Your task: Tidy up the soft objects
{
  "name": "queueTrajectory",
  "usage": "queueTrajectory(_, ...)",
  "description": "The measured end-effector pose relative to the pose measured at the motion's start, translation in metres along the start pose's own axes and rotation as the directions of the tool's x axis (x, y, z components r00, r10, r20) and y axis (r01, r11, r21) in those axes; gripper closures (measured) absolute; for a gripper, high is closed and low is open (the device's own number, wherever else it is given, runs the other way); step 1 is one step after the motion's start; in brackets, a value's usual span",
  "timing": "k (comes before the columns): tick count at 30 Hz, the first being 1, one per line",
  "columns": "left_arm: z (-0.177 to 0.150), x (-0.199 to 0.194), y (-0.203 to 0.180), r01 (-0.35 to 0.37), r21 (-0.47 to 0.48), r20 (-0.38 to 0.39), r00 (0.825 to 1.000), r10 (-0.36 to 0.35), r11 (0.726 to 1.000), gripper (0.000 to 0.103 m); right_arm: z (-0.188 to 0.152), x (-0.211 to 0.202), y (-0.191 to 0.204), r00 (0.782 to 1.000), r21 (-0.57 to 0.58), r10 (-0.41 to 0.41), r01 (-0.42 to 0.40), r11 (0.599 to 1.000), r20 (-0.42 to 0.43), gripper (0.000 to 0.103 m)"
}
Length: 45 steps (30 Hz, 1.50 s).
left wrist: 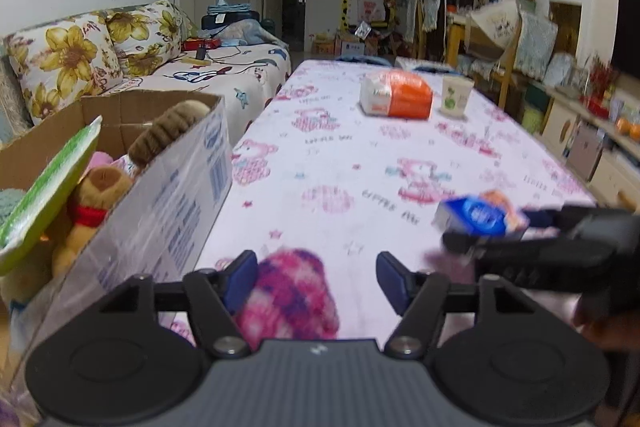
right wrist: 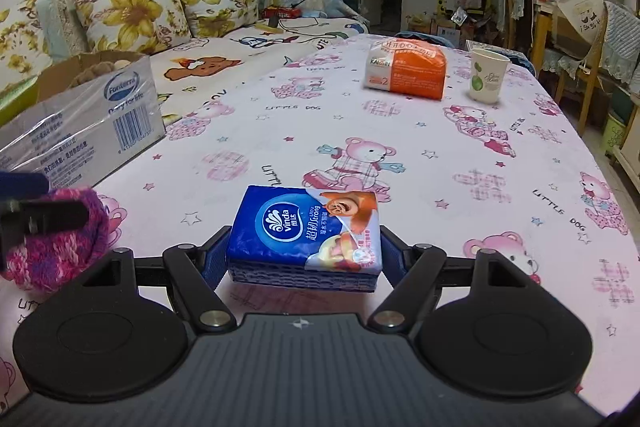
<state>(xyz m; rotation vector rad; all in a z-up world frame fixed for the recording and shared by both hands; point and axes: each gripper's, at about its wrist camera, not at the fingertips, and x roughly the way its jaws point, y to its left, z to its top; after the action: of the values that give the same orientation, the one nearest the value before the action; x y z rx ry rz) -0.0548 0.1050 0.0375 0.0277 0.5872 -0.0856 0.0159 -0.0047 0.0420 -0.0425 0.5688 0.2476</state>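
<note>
Blue plastic-wrapped pack of pocket tissues (right wrist: 306, 231) clamped between the blue pads of the right gripper (right wrist: 305, 259), lifted clear of the pink bear-print tablecloth (right wrist: 460, 163), a faint shadow under it, near the table's near edge. In the left wrist view, same pack (left wrist: 478, 217) blurred at the right, gripped from the side by the right gripper (left wrist: 480, 227).

Fuzzy pink-and-purple knitted soft thing (left wrist: 286, 297) lying on the cloth between the parted fingers of the left gripper (left wrist: 316, 277); left pad against its side, right pad standing off, so released rather than clenched. Seen also at the left of the right wrist view (right wrist: 56, 239), close to the near left corner.

Taped cardboard box (left wrist: 176, 195) just beside it along the left edge, holding a brown plush bear with a red scarf (left wrist: 94, 203), a brown knitted piece (left wrist: 168, 131) and a green flat packet (left wrist: 48, 187).

Far down the table, orange-and-white tissue pack (right wrist: 406, 69) with a white paper cup (right wrist: 487, 75) just beside it. Floral-cushioned sofa (right wrist: 132, 11) beyond the left edge.
</note>
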Motion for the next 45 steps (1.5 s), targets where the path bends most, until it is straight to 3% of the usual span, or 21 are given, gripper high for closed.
queueTrajectory(6, -0.008, 0.01, -0.003, -0.108, 0.017, -0.014, 0.994, 0.109, 0.994, 0.024, -0.001, -0.005, -0.005, 1.0, 0.002, 0.014, -0.014, 1.0, 0.004, 0.011)
queueTrajectory(9, -0.012, 0.017, -0.002, -0.161, 0.023, -0.022, 0.987, 0.161, 0.987, 0.025, -0.001, -0.008, -0.009, 1.0, 0.013, 0.013, -0.013, 1.0, 0.009, 0.011)
queueTrajectory(11, -0.012, 0.019, -0.001, -0.179, 0.021, -0.02, 0.984, 0.179, 0.984, 0.03, -0.001, -0.008, -0.011, 1.0, 0.027, 0.012, -0.012, 1.0, 0.014, 0.011)
queueTrajectory(13, -0.012, 0.018, -0.002, -0.192, 0.028, -0.011, 0.981, 0.192, 0.981, 0.045, 0.0, -0.011, -0.014, 1.0, 0.04, 0.014, -0.015, 0.999, 0.021, 0.011)
queueTrajectory(17, -0.009, 0.016, -0.005, -0.187, 0.043, -0.005, 0.982, 0.187, 0.981, 0.055, 0.001, -0.013, -0.014, 1.0, 0.057, 0.016, -0.018, 0.998, 0.026, 0.011)
queueTrajectory(19, -0.007, 0.014, -0.006, -0.177, 0.043, 0.007, 0.984, 0.177, 0.983, 0.068, 0.0, -0.013, -0.012, 1.0, 0.057, 0.016, -0.017, 0.998, 0.022, 0.011)
queueTrajectory(22, -0.002, 0.012, -0.006, -0.141, 0.026, 0.011, 0.99, 0.141, 0.99, 0.07, 0.0, -0.013, -0.011, 1.0, 0.062, 0.013, -0.014, 0.998, 0.013, 0.011)
queueTrajectory(29, -0.002, 0.012, -0.003, -0.107, 0.002, 0.001, 0.994, 0.107, 0.994, 0.066, -0.002, -0.012, -0.009, 1.0, 0.068, 0.014, -0.014, 0.998, 0.002, 0.011)
queueTrajectory(32, -0.004, 0.015, -0.002, -0.115, 0.002, -0.014, 0.993, 0.115, 0.993, 0.054, -0.003, -0.01, -0.007, 1.0, 0.06, 0.013, -0.013, 0.998, -0.005, 0.011)
queueTrajectory(34, -0.006, 0.02, -0.003, -0.128, 0.009, -0.034, 0.991, 0.128, 0.992, 0.033, -0.003, -0.009, -0.006, 1.0, 0.053, 0.019, -0.019, 0.998, -0.008, 0.011)
queueTrajectory(36, -0.008, 0.025, -0.003, -0.131, 0.012, -0.06, 0.989, 0.132, 0.991, 0.028, -0.003, -0.009, -0.005, 1.0, 0.041, 0.025, -0.025, 0.999, -0.01, 0.011)
queueTrajectory(41, -0.011, 0.035, -0.006, -0.119, 0.007, -0.086, 0.989, 0.12, 0.993, 0.032, -0.003, -0.007, -0.008, 1.0, 0.028, 0.026, -0.026, 0.999, -0.014, 0.011)
queueTrajectory(43, -0.011, 0.035, -0.007, -0.118, 0.008, -0.075, 0.99, 0.118, 0.993, 0.045, -0.002, -0.008, -0.009, 1.0, 0.03, 0.025, -0.024, 0.999, -0.011, 0.011)
queueTrajectory(45, -0.01, 0.033, -0.009, -0.115, 0.016, -0.071, 0.991, 0.116, 0.993, 0.049, -0.002, -0.009, -0.01, 1.0, 0.032, 0.022, -0.022, 0.999, -0.007, 0.011)
